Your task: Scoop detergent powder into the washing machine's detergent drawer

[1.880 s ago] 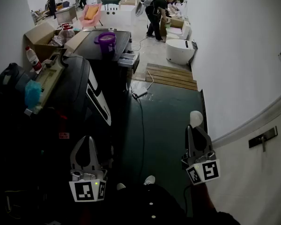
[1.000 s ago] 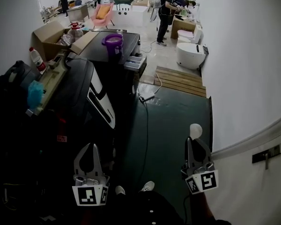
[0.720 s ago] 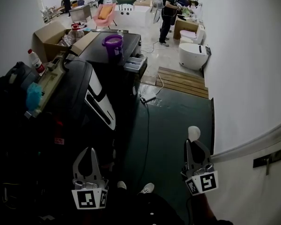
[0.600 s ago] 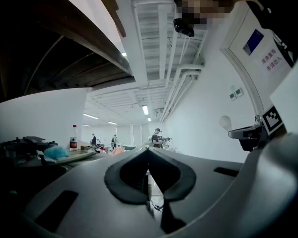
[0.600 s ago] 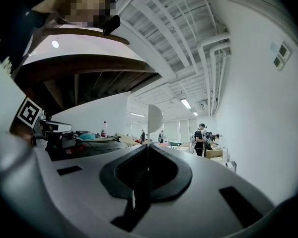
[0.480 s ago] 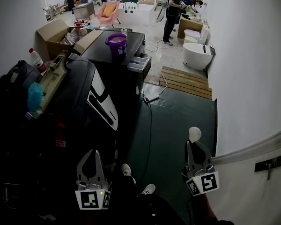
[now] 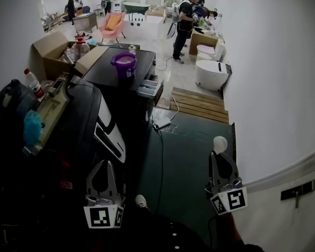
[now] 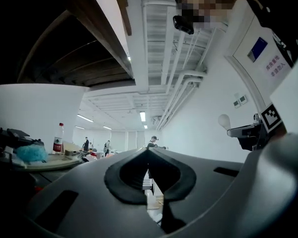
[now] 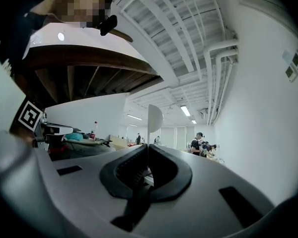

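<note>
At 10 o'clock in the head view, an open cardboard box (image 7: pixel 46 45) is stuffed with mixed items I cannot identify. Right of it, at 11 o'clock, a purple tub (image 7: pixel 124 64) stands on the dark top of the washing machine (image 7: pixel 107 72), with something pale inside. Just beside the tub, at the machine's front corner, the detergent drawer (image 7: pixel 149 87) stands open. Its compartments show, but their contents are too small to tell.

My left tongs (image 7: pixel 106 164) sit low at 7 o'clock, tips pressed together on nothing. My right tongs (image 7: pixel 218 154), at 4 o'clock, are clamped narrow on the thin handle of a white scoop (image 7: pixel 220 143), whose round bowl stands upright above the tips. The drawer lies well apart from both, at 1 o'clock of the left pair and between 10 and 11 o'clock of the right.
</note>
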### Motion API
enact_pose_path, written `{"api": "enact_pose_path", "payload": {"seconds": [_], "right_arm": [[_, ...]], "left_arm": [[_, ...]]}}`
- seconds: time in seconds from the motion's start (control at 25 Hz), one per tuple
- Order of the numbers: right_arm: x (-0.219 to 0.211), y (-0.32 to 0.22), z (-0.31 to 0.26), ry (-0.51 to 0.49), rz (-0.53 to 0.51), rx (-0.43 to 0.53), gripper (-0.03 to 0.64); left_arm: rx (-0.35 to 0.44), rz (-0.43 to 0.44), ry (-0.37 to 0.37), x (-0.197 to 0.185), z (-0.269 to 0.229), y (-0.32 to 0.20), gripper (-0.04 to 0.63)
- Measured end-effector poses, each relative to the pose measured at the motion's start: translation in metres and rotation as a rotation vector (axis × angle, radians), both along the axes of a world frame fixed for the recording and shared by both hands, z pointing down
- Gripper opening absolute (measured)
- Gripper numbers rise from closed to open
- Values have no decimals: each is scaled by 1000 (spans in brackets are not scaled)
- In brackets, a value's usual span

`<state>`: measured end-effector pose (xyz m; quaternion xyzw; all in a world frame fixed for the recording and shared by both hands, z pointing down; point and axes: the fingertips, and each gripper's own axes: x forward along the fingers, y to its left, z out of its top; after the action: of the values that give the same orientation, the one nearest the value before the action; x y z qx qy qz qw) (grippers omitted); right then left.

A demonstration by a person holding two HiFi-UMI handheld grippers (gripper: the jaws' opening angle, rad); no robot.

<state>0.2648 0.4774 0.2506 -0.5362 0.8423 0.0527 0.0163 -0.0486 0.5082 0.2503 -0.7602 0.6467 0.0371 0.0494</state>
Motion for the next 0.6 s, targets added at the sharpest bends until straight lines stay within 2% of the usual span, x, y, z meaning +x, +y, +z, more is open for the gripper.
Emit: {"api": "enact_pose_path", "payload": {"seconds": [0.6], "right_arm": [[-38, -87, -5, 9, 27, 30, 32]], "left_arm": [[16, 37, 26, -30, 0, -95, 14]]}}
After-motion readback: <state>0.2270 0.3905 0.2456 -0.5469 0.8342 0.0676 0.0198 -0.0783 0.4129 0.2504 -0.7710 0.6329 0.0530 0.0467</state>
